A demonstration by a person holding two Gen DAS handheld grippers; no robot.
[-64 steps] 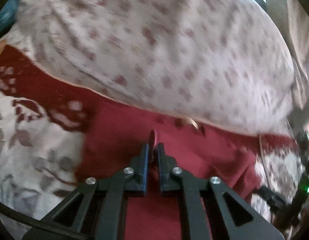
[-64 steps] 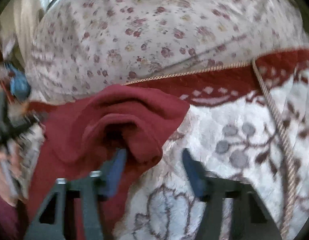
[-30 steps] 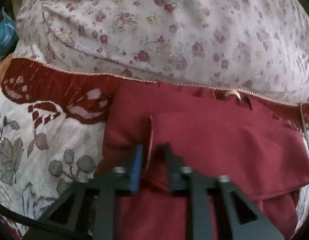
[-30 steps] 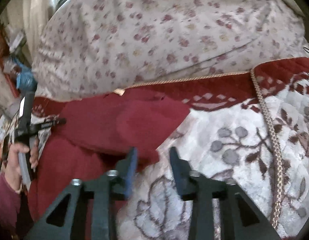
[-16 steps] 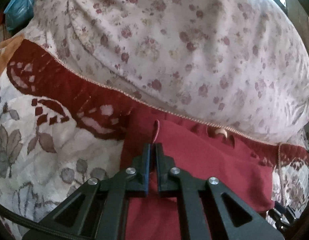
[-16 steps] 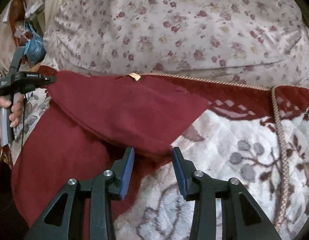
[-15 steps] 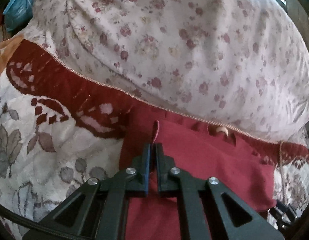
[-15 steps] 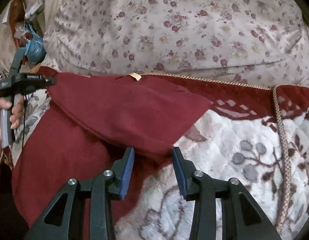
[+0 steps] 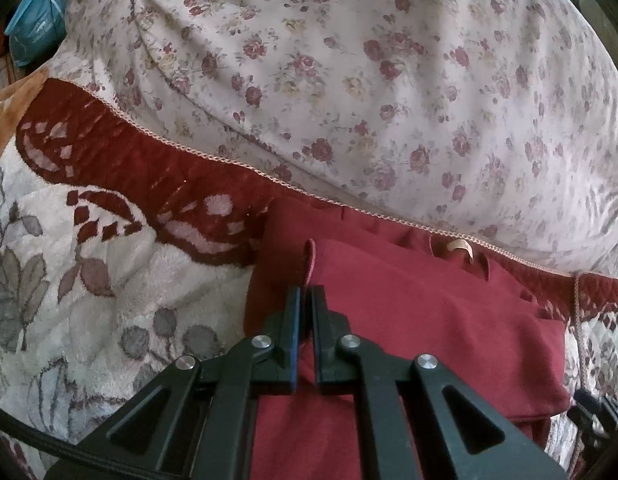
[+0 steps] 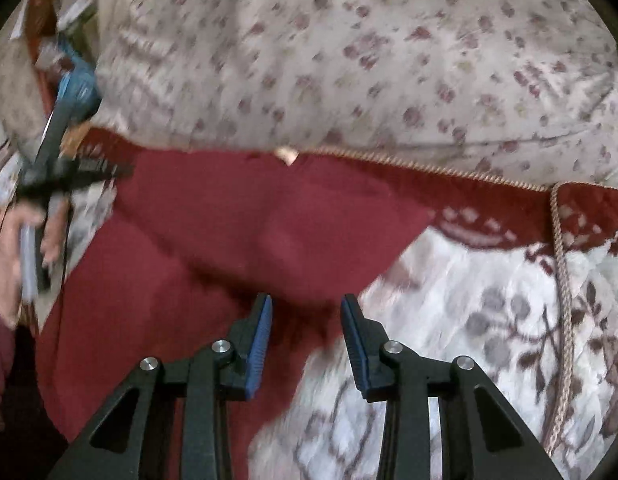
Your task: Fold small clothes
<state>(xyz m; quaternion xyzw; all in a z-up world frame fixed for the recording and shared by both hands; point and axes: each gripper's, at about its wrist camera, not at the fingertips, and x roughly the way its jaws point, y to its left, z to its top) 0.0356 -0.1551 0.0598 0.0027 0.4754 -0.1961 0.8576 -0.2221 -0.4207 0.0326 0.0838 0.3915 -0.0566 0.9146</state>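
Note:
A dark red garment [image 9: 429, 320] lies on the bed with its top part folded down and a tan neck label [image 9: 461, 246] showing. My left gripper [image 9: 305, 294] is shut on the folded layer's left edge, which stands up between the pads. In the right wrist view, the garment [image 10: 249, 224] spreads left of centre, and my right gripper [image 10: 306, 312] hovers over the fold's lower right edge. Its jaws are closing with red cloth between them, but the pads do not press it. A hand [image 10: 9, 256] holds the left gripper [image 10: 89, 168] at the far left.
A large floral pillow [image 9: 389, 80] bulges right behind the garment. The bed cover [image 9: 69, 280] is white with grey leaves, a red border and a cord trim [image 10: 561, 280]. A blue bag [image 9: 37, 28] sits at the far left, off the bed.
My left gripper has shut on the cloth edge and lifted it slightly. My right gripper slid left along the fold, and its jaws have narrowed a little.

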